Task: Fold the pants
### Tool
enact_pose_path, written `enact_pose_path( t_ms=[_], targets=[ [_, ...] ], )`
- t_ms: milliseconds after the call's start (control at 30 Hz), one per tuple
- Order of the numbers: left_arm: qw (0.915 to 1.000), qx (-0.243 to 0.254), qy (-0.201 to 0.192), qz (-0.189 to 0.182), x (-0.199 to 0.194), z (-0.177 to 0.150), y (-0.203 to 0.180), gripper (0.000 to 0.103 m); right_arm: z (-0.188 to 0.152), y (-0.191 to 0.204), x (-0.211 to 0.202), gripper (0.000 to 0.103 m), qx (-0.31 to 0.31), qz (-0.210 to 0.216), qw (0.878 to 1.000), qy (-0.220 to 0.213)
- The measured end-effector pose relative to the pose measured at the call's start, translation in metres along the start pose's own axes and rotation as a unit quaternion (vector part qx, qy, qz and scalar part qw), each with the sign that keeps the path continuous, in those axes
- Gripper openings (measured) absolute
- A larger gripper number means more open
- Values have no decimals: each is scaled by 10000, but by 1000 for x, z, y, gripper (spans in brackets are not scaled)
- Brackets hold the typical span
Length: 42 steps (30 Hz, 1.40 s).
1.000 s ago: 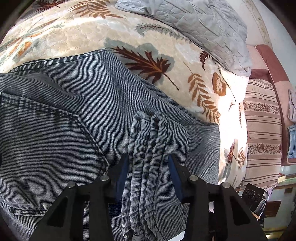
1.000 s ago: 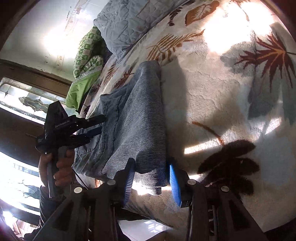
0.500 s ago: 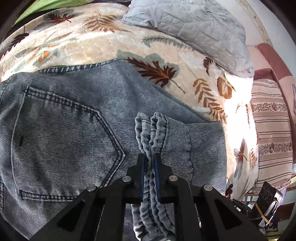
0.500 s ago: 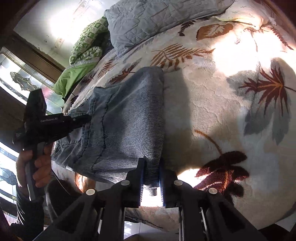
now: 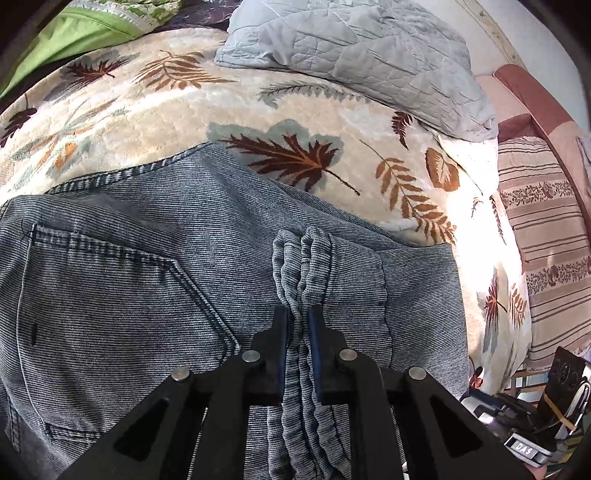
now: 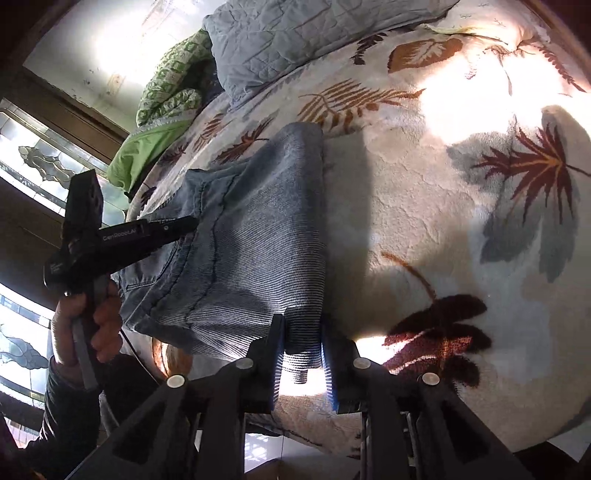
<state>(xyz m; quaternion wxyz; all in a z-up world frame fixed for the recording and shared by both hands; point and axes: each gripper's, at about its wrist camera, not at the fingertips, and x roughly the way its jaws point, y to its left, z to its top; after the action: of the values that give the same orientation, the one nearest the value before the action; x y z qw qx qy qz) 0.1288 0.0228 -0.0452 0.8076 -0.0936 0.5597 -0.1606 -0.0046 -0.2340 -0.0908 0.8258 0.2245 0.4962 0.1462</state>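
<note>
The pants are grey-blue striped denim (image 5: 122, 280), folded lengthwise and lying on a leaf-patterned blanket (image 5: 155, 103). A back pocket faces up at the left. My left gripper (image 5: 297, 317) is shut on the bunched elastic waistband (image 5: 303, 258). In the right wrist view the pants (image 6: 258, 236) stretch away from me, and my right gripper (image 6: 301, 332) is shut on their near folded edge. The left gripper (image 6: 122, 236) shows there at the pants' far left side, held by a hand.
A grey quilted pillow (image 5: 354, 55) and green bedding (image 5: 74, 33) lie at the head of the bed. A striped cushion (image 5: 546, 236) and clutter sit off the bed's right edge. A window (image 6: 33, 177) is at the left in the right wrist view.
Both grippers were open around the fabric a second ago and have closed on it. The left one grips the waistband, the right one the folded edge.
</note>
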Motion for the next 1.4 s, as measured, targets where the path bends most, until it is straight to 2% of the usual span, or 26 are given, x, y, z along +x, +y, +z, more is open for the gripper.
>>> enact_pose_path(
  t_ms=[67,133,200,233,300,367,433,467,600,700,800,867,967,1000,1067,1100,1133,1200,1267,1333,1400],
  targets=[
    [9998,65,-137,97,-11,1,-4,12,8,4,-18,20,-48,-103,9993,-357],
    [9992,109,-367,77,-28,0,-8,12,20,9,-28,20,62,161,9984,-542],
    [9986,142,-514,-50,-46,-6,-14,14,33,13,-21,20,166,664,9968,-420],
    [9981,139,-584,-125,-53,-12,-17,21,39,14,-14,20,214,824,9957,-371],
    [9981,150,-554,-213,-58,-29,-22,34,50,12,4,20,377,973,9942,-264],
    [9987,196,-364,-282,-49,-46,-26,36,56,9,27,20,507,1053,9931,-77],
    [9995,298,-21,-53,-27,-60,-28,36,57,6,49,21,538,661,9963,124],
    [9992,310,186,160,-14,-66,-26,36,56,4,55,22,633,671,9956,189],
    [9977,566,3,381,-12,-74,-35,36,59,17,39,21,407,495,9979,-58],
    [9985,491,-48,237,-17,-74,-35,36,66,21,34,21,356,482,9979,-246],
    [9993,361,-4,-15,-13,-78,-23,36,70,8,62,25,452,153,9987,151],
    [9991,384,-78,-163,-15,-80,-19,36,70,8,56,25,566,210,9982,11],
    [9988,380,-134,-280,-19,-81,-19,41,67,27,36,25,126,-156,9994,-269],
    [9985,376,-165,-372,-19,-81,-19,46,62,33,30,25,-44,-227,9990,-376],
    [9979,408,-207,-449,-21,-84,-19,50,52,40,25,37,-285,-397,9975,-502],
    [9978,446,-225,-444,-22,-85,-20,51,47,41,27,56,-346,-520,9969,-476],
    [9975,486,-254,-451,-23,-85,-21,53,42,41,32,63,-413,-614,9964,-409],
    [9970,531,-312,-469,-25,-87,-22,55,32,42,40,63,-552,-784,9948,-330],
    [9967,563,-389,-433,-29,-88,-20,56,26,47,36,63,-643,-905,9925,-520],
    [9967,533,-480,-371,-32,-88,-17,58,23,53,28,63,-637,-753,9924,-733],
    [9970,444,-493,-399,-33,-86,-13,58,19,62,23,63,-785,-778,9900,-881]
  ],
)
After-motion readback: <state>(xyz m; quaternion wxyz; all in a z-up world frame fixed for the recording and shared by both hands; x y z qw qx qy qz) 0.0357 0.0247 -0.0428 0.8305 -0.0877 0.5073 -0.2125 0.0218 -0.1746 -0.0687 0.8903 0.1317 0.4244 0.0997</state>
